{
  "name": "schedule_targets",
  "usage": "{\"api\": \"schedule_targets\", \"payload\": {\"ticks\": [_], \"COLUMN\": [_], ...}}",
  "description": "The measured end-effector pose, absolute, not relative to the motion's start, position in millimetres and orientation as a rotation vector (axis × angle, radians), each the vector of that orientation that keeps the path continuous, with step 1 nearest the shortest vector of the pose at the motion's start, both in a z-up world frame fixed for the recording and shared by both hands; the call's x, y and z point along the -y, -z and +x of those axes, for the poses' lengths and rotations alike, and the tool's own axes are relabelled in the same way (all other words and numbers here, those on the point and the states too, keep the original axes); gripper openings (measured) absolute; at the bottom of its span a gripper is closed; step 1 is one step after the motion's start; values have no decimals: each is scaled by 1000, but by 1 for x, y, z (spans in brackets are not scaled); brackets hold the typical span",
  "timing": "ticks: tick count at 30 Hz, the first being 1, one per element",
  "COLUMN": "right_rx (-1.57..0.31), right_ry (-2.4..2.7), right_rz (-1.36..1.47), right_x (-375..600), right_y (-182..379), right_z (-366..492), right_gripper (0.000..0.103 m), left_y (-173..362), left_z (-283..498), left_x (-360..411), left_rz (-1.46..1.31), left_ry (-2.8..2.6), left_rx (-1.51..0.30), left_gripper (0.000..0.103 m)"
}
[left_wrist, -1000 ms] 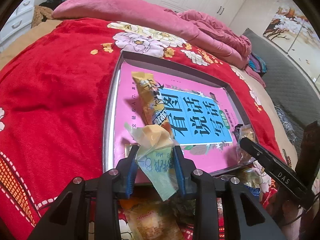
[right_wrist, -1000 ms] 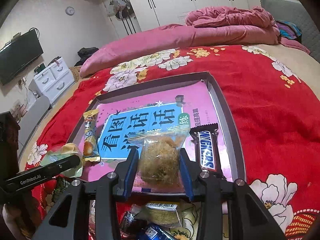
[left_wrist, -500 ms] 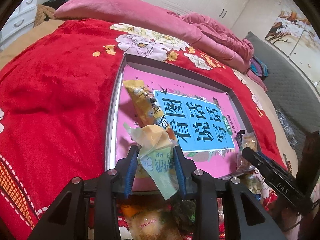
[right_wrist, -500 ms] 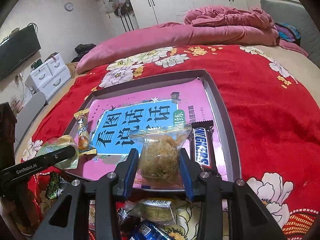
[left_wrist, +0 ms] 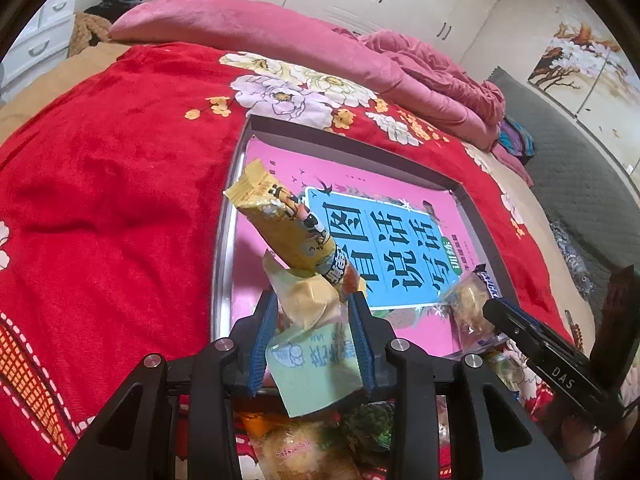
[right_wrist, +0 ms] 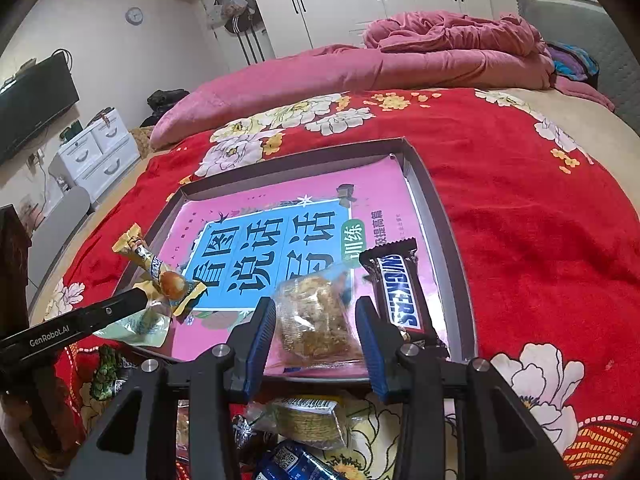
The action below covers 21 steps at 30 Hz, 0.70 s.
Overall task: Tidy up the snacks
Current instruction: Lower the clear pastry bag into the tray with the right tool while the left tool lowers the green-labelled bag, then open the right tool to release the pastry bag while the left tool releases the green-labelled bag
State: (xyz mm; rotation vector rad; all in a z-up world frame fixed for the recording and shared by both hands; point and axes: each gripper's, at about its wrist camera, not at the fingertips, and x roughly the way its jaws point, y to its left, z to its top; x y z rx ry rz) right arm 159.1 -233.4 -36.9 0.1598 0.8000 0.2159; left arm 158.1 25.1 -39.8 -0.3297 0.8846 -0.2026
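Left gripper (left_wrist: 314, 334): jaws closed on a pale green and yellow snack packet (left_wrist: 316, 356), which hangs out below the blue pads. A long yellow snack stick (left_wrist: 288, 228) sits propped on top of the packet, just ahead of the fingertips, tilted up and left over the tray's near left corner.

Right gripper (right_wrist: 316, 320): jaws spread, with a clear bag of crumbly brown snack (right_wrist: 316, 316) between the pads; cannot tell whether either pad touches it. Bag lies on the near edge of the grey tray (right_wrist: 448, 240). Snickers bar (right_wrist: 400, 292) lies just right of the right finger, on the pink book (right_wrist: 280, 240) lining the tray.

Loose snack packets (right_wrist: 308, 420) on the red blanket (right_wrist: 540, 220), below both grippers.
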Motion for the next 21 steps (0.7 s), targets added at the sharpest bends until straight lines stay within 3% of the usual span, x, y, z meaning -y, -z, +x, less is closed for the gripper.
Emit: {"api": "schedule_targets", "payload": {"ticks": [7, 21], "right_rx": [-784, -742], "right_ry": [-208, -207], "right_rz": [171, 181], "right_x": [238, 244], "right_y": [33, 24], "right_z": [156, 150], "right_gripper": [42, 53], "left_y": [37, 27], "left_z": [157, 151], "left_x": [-27, -32], "left_rz": [-336, -333], "left_ry": [208, 199], "left_rx": [-878, -838], "left_gripper": [46, 66]}}
